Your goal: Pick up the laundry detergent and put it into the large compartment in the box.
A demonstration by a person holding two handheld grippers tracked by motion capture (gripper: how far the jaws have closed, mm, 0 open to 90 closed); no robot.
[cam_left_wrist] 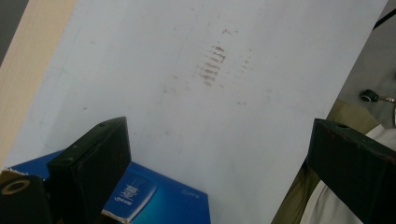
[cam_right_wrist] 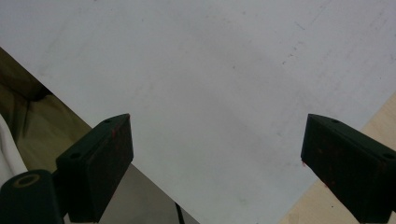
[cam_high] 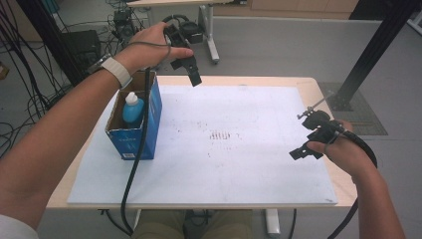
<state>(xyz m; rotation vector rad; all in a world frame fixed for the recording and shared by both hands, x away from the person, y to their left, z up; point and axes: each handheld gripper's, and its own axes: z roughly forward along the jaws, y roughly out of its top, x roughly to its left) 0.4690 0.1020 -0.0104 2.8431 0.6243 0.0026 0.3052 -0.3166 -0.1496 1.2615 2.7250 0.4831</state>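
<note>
Inside the blue box [cam_high: 133,130], an upright blue bottle [cam_high: 132,110] (white cap); both tongs wide apart, empty.

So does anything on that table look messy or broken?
Mostly tidy. The white board carries a patch of brownish smudges near its middle, like rubbed-in stains. The blue box stands open-topped with a bottle upright inside.

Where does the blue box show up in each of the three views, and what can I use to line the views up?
High view: the blue box stands open at the white board's left edge, a blue bottle upright inside it.
Left gripper view: its blue top sits at the bottom left, partly behind the near jaw.
Right gripper view: not in it.
Shared landmark: the white board.
</note>
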